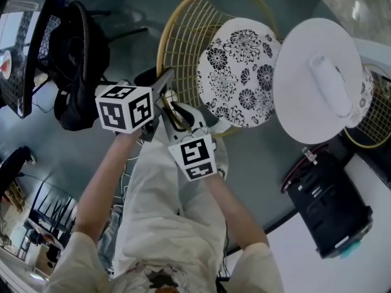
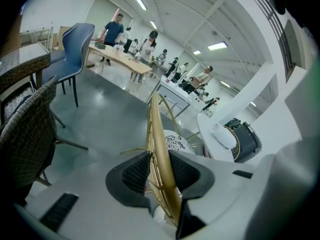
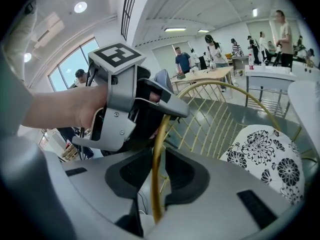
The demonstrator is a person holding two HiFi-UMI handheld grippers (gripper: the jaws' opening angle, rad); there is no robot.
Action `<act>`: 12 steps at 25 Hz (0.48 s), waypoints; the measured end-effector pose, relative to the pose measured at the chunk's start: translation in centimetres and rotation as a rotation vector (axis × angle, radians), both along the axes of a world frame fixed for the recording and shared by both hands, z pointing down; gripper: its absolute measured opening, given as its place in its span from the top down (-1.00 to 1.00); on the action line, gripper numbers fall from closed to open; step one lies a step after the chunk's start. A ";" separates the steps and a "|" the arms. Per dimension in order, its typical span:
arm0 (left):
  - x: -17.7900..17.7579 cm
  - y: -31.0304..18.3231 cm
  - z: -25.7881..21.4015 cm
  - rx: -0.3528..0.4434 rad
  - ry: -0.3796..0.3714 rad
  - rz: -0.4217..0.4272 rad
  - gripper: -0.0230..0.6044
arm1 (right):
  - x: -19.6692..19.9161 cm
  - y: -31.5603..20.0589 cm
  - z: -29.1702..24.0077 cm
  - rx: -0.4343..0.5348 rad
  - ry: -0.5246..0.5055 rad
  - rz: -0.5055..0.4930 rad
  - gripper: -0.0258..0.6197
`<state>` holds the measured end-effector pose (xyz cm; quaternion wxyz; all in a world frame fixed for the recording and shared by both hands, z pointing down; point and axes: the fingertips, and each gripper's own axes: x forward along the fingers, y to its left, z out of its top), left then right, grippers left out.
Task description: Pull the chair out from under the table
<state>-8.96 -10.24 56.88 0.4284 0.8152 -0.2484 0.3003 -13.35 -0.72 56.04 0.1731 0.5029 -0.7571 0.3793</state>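
The chair has a gold wire back (image 1: 177, 35) and a floral seat cushion (image 1: 241, 72); its front edge reaches the round white table (image 1: 305, 54). Both grippers are on the near part of the chair's gold back rim (image 2: 156, 129), side by side. My left gripper (image 1: 164, 84) has the rim running between its dark pads (image 2: 135, 171), which lie against both sides. The right gripper (image 1: 181, 113) is just to its right, with the rim (image 3: 159, 149) also filling the gap between its jaws. From the right gripper view, the left gripper (image 3: 130, 104) shows clamped over the same rim.
A white roll (image 1: 330, 84) lies on the table. A black bag on a dark chair (image 1: 76, 66) stands close on the left, and a black case (image 1: 330, 206) on the right. Another gold chair (image 1: 376, 118) sits beyond the table. A woven chair (image 2: 30, 129) and people at desks are further off.
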 end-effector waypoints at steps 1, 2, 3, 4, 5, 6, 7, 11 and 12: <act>0.0 0.1 0.0 0.000 -0.001 -0.001 0.56 | 0.0 0.1 0.1 0.001 -0.003 -0.006 0.66; 0.1 0.2 0.1 -0.001 -0.005 -0.002 0.56 | 0.0 0.2 0.2 0.002 -0.008 -0.011 0.72; 0.1 0.3 0.2 -0.004 -0.010 -0.003 0.57 | -0.1 0.3 0.2 -0.001 -0.017 -0.012 0.72; 0.1 0.3 0.3 -0.006 -0.017 -0.004 0.57 | -0.1 0.3 0.4 -0.008 -0.031 -0.008 0.73; 0.1 0.2 0.4 -0.006 -0.026 -0.003 0.58 | -0.1 0.2 0.5 -0.018 -0.048 -0.003 0.74; 0.0 0.2 0.5 -0.006 -0.034 -0.003 0.58 | -0.1 0.1 0.5 -0.028 -0.060 0.000 0.75; 0.0 0.1 0.5 -0.007 -0.040 -0.005 0.59 | -0.1 0.0 0.6 -0.035 -0.066 0.000 0.75; -0.2 0.1 0.6 -0.011 -0.048 -0.033 0.60 | -0.1 0.1 0.6 -0.032 -0.066 -0.015 0.75; -0.2 0.1 0.5 -0.012 -0.049 -0.038 0.61 | -0.1 0.1 0.5 -0.030 -0.068 -0.020 0.75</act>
